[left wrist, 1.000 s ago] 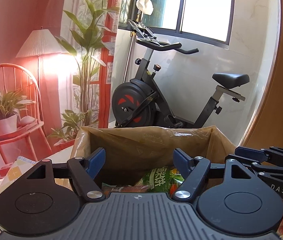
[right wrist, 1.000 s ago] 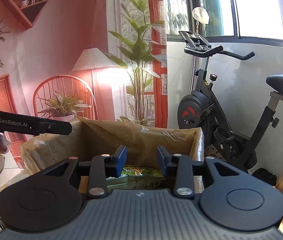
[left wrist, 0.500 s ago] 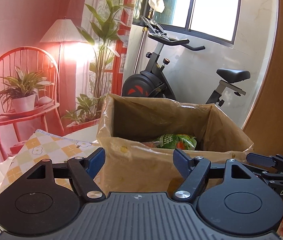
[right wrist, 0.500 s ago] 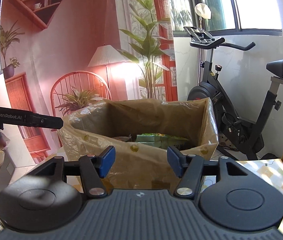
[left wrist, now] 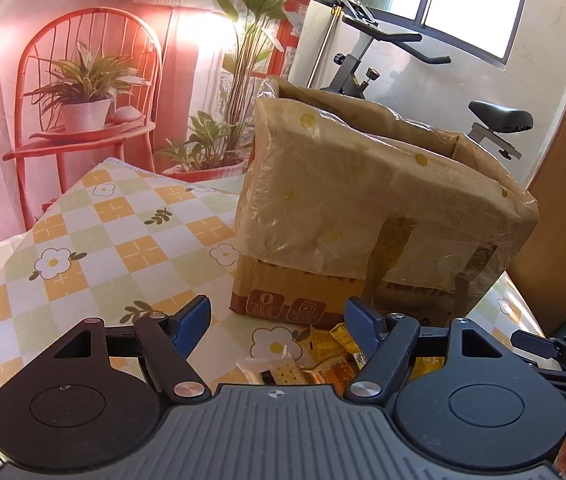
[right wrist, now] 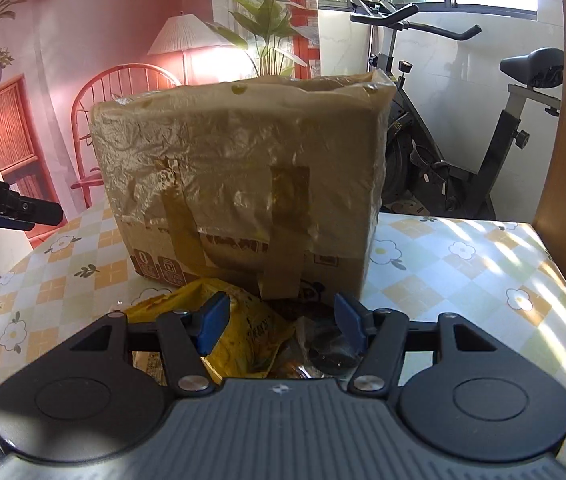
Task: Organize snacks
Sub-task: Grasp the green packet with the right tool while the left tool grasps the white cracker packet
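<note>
**Both jaws wide open, nothing picked up yet, snacks waiting in front of the box**

Both sets of jaws are sitting spread wide and carrying nothing. The left gripper (left wrist: 277, 322) is hanging low over the checkered tablecloth (left wrist: 95, 232), and between its blue pads (left wrist: 193, 318) a few small snack packets (left wrist: 323, 354) are showing: orange and yellow ones plus what looks like a cracker pack. The right gripper (right wrist: 281, 322) is hovering over a crumpled yellow snack bag (right wrist: 243, 328), with a clear packet of dark round things (right wrist: 329, 350) lying just beside it on the right.

Both piles are lying right at the foot of the cardboard box (right wrist: 243, 184), which is standing upright on the table with a brownish plastic liner (left wrist: 343, 200) folded over its rim and taped down the front. My guess is the liner is there so the snacks drop into a bag and not onto bare cardboard. From down here I can't see inside the box at all.

Why so low and open? To me it's looking like both grippers are lining up for the next grab, each over its own pile so they aren't crowding each other. The yellow bag is looking puffy and slippery, so a pinch near a crimped edge is probably the safer bet. An exercise bike (right wrist: 463, 128) is standing behind the table, well out of the way.
</note>
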Motion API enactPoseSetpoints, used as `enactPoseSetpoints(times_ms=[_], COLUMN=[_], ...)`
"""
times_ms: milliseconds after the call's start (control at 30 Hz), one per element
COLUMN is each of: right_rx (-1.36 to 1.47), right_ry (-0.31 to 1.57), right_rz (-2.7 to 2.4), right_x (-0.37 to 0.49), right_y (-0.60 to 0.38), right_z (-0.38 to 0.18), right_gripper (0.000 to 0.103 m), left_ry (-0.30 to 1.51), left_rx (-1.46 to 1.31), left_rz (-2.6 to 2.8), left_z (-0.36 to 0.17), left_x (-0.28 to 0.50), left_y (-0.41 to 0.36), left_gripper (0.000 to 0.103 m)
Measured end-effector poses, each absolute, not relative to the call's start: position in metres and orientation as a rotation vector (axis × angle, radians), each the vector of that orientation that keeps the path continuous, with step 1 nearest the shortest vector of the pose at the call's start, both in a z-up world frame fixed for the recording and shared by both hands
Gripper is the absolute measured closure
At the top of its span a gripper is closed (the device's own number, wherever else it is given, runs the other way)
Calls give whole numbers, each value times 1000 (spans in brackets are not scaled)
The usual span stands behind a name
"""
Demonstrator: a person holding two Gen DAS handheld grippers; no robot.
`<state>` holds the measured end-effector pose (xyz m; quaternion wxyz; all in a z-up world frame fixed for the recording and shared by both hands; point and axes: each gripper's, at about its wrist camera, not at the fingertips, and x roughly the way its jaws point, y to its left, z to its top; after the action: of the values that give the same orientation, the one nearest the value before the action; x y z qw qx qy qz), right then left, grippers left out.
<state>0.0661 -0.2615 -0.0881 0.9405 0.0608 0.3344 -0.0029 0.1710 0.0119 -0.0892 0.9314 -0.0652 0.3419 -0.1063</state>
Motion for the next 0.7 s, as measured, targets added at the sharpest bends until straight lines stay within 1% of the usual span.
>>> enactPoseSetpoints(times_ms=[233,400,700], right_rx=[122,129,119], right_ry=[783,869,896], right_rz=[-56,-50,-15], right_x=[50,58,82], right_y=[-269,-263,-252], right_z=[-127,-158,-173], right_gripper=[42,43,43], left_ry=[732,763,797], left_rx=[-122,-114,-107], left_rz=[-205,-193,-186], left_z=[-108,-120,-130], left_x=[164,164,168], left_y=[10,10,4], left_gripper=[28,29,29])
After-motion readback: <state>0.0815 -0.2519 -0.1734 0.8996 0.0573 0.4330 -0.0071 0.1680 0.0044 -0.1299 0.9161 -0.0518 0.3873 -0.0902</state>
